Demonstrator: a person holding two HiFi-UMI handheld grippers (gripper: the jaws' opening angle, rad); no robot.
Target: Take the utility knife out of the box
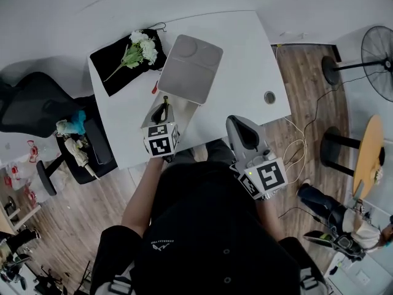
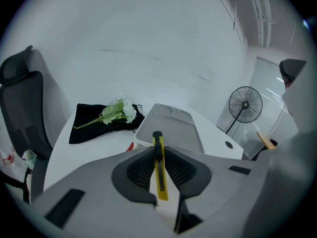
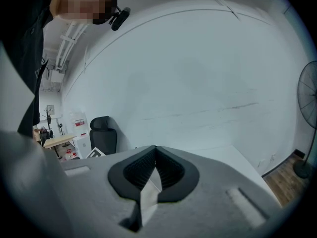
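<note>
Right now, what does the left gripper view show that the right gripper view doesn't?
Only the left gripper view: the yellow utility knife clamped in the left gripper, the grey box, and flowers on a black cloth. Only the right gripper view: the right gripper, shut with nothing in it. Both: the white table, the white wall and a standing fan.

Blk top [image 1: 215, 226]; grey L tongs [image 1: 163, 107], R tongs [image 1: 237, 123]; b/w marker cubes [image 1: 161, 141].

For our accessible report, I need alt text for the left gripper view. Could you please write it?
The left gripper has its jaws shut on a yellow and black utility knife. Beyond it, on a white table, lie a grey box and white flowers on a black cloth.
</note>
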